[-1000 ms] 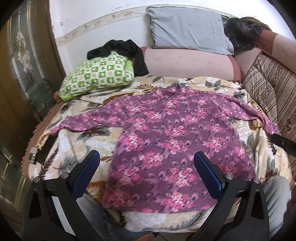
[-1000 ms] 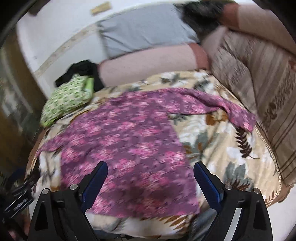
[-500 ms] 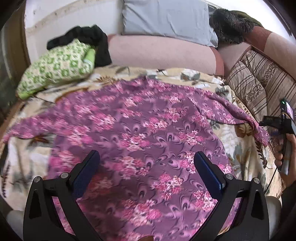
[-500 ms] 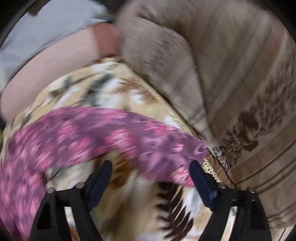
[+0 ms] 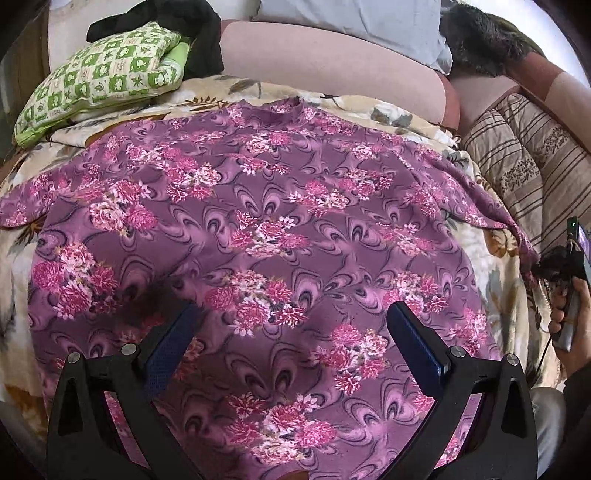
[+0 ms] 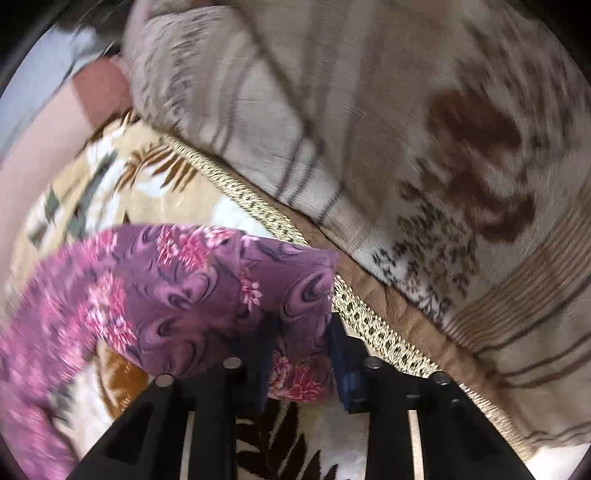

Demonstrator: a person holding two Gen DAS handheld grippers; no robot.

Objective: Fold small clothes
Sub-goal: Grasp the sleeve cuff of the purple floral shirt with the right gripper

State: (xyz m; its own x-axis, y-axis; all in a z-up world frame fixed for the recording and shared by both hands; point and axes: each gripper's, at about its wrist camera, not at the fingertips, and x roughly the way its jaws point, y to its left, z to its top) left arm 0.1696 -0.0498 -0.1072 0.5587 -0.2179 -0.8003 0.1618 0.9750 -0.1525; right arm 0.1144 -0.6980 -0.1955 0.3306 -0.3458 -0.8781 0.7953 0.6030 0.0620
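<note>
Right tool (image 6: 299, 354): jaws clamped narrow on the cuff end of the purple floral top's right sleeve (image 6: 207, 291), fabric bunched between the blue pads (image 6: 341, 354). Tool pitched steeply down. The sleeve runs from the jaws off to the left of the view, lying on the cream leaf-print blanket (image 6: 110, 184). Just past the cuff: the blanket's woven trim edge (image 6: 258, 206), then a beige striped cushion (image 6: 369, 110) filling the upper right. View is motion-blurred, so fine detail is unreliable.

Left tool (image 5: 291, 314): jaws wide, nothing between the pads (image 5: 417, 343). Both fingers hang over the lower half of the purple floral top (image 5: 258, 240); can't tell if the tips touch the cloth. A shadow sits under the left finger.

The top is spread flat and face-up on the blanket (image 5: 22, 266), neckline at the far side, hem toward the camera. Its sleeves run out to each side; the right one reaches down to the far right edge, where a hand (image 5: 570, 317) grips the right tool's handle (image 5: 572, 273).

Beyond the top: a green checked pillow (image 5: 99, 77) at far left with black clothing (image 5: 177, 14) heaped behind it, a pink bolster (image 5: 325, 70) along the back, a grey pillow (image 5: 354, 18) above that, dark fur (image 5: 480, 40) at upper right, and the striped cushion (image 5: 524, 166) at right.
</note>
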